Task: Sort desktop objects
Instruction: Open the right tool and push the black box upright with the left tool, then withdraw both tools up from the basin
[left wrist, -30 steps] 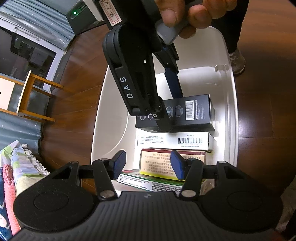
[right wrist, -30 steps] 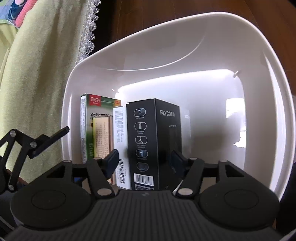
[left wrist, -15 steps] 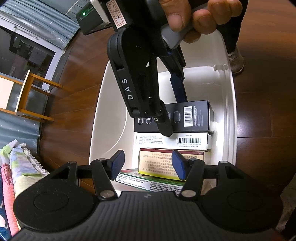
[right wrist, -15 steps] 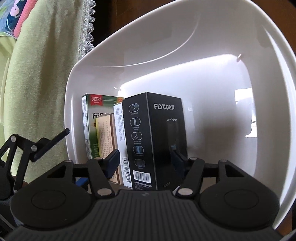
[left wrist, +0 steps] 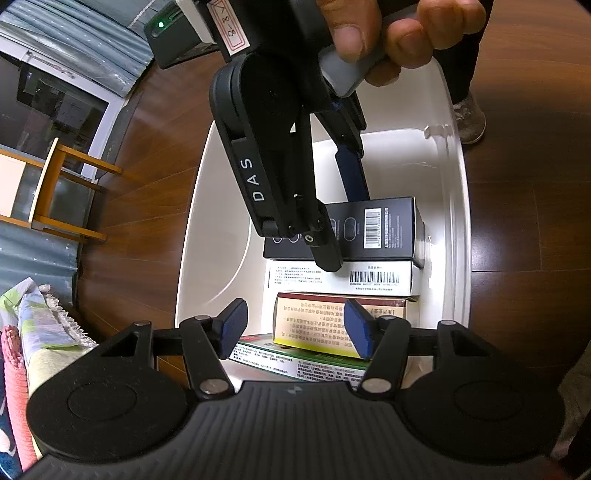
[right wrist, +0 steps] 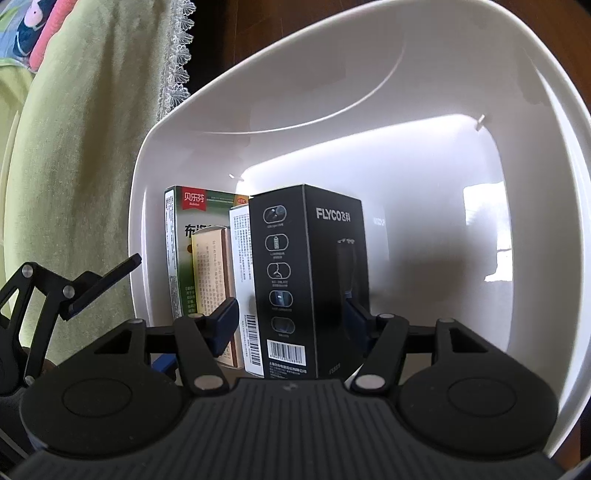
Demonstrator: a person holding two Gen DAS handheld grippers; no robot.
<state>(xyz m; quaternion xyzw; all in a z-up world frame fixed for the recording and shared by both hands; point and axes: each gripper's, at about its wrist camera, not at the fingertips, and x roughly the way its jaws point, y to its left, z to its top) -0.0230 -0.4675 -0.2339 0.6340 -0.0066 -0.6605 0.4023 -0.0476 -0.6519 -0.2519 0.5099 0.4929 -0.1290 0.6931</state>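
Note:
A white plastic bin (left wrist: 218, 206) (right wrist: 424, 147) sits on the wooden floor. Several boxes stand in it side by side: a black FLYCO box (left wrist: 384, 229) (right wrist: 310, 266), a white box (left wrist: 343, 277) (right wrist: 242, 258), a tan box (left wrist: 314, 325) (right wrist: 210, 266) and a green box (left wrist: 295, 362) (right wrist: 184, 221). My right gripper (right wrist: 290, 321) (left wrist: 340, 221) is open, one finger on either side of the black box with a gap at the left pad. My left gripper (left wrist: 295, 328) hovers open over the tan box, holding nothing.
A hand (left wrist: 369, 29) holds the right gripper above the bin. A green lace-edged cloth (right wrist: 92, 129) hangs left of the bin. A wooden stool (left wrist: 55, 192) stands on the floor at the left, and a shoe (left wrist: 469, 118) is beyond the bin's far rim.
The right gripper and the hand on it have come up slightly towards the left camera. The black box stays standing in the bin. The left gripper has barely moved.

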